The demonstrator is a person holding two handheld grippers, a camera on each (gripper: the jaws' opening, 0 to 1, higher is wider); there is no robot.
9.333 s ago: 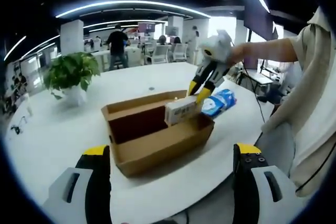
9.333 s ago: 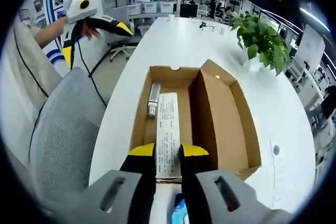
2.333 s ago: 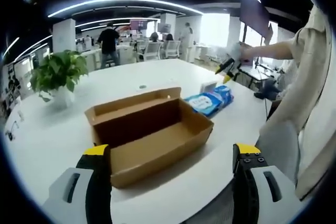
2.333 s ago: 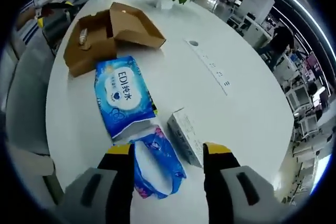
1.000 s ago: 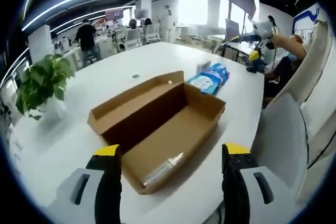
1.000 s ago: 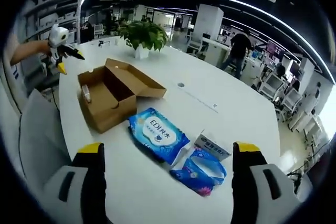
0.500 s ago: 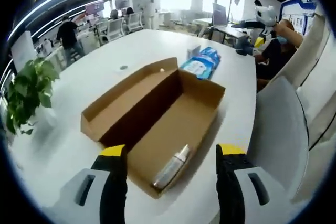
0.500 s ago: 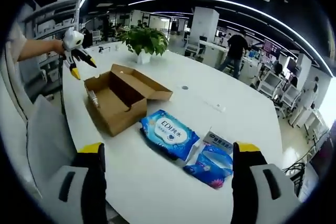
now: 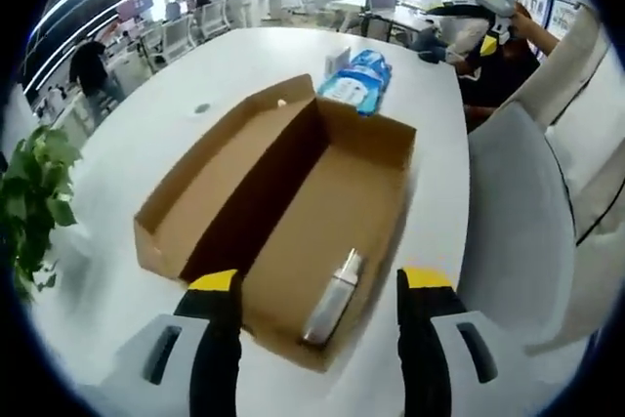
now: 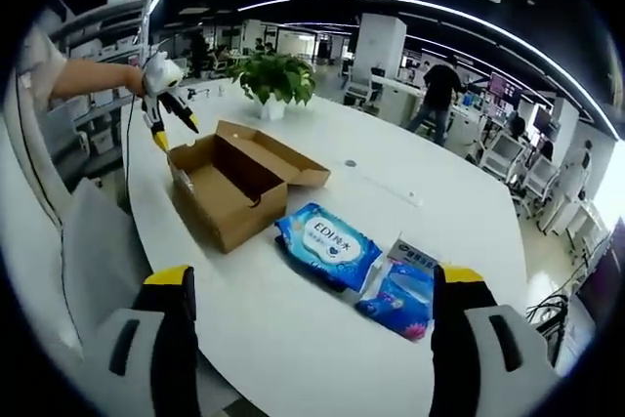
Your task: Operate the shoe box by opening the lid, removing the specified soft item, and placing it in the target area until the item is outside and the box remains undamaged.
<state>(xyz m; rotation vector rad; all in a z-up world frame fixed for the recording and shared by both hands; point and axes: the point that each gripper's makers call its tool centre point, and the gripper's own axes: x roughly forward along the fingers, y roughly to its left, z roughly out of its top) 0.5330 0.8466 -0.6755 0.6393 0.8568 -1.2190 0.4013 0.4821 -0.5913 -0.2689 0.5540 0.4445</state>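
The brown cardboard shoe box lies open on the white table, its lid folded out to one side. A small silvery tube rests on the box floor at the near end. My left gripper hovers open just above that end, the tube between its yellow-tipped jaws in the picture. In the right gripper view the box sits further off, with the left gripper over its far end. My right gripper is open and holds nothing, well back from the box.
A large blue wipes pack, a smaller blue pack and a white carton lie on the table beyond the box. A potted plant stands at the back. A grey chair is at the table's edge.
My left gripper has come closer over the box and tipped down, so the tube now lies between its jaws in the picture. The right gripper has barely moved and stays open.
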